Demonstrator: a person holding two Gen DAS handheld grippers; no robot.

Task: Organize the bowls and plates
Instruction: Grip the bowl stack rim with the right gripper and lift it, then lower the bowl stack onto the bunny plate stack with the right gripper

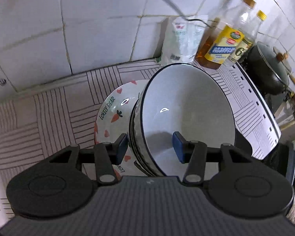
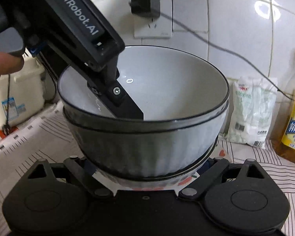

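Left wrist view showed a stack of white bowls (image 1: 186, 110) with dark rims, nested and tilted, leaning over a patterned plate (image 1: 116, 108) printed with hearts, carrots and the words "LOVELY BEAR"; the plate lay on the counter under the stack; the left gripper (image 1: 150, 147) straddled the near wall of the stack, one blue pad (image 1: 122, 147) outside and the other inside the top bowl; a gap showed between each pad and the wall, so the fingers stood released around the rim, not clenched on it. In the right wrist view the stack of bowls (image 2: 147, 122) filled the centre, with the left gripper's finger (image 2: 125, 106) reaching down into the top bowl and a hand (image 2: 2, 66) at the left edge; the right gripper's fingertips were hidden under the bowls, beside the plate's edge, and I could not tell whether they were clenched or released. Behind the bowls stood a white bag (image 1: 182, 39), just beside it yellow-labelled oil bottles (image 1: 226, 43), and further right a dark lidded wok (image 1: 269, 70); a white appliance (image 2: 15, 98) sat at the left in the right wrist view. The counter (image 1: 49, 114) wore a cloth of striped squares; the wall (image 1: 88, 29) behind was white tile, with a socket and black plug (image 2: 145, 5) and a cable trailing across.
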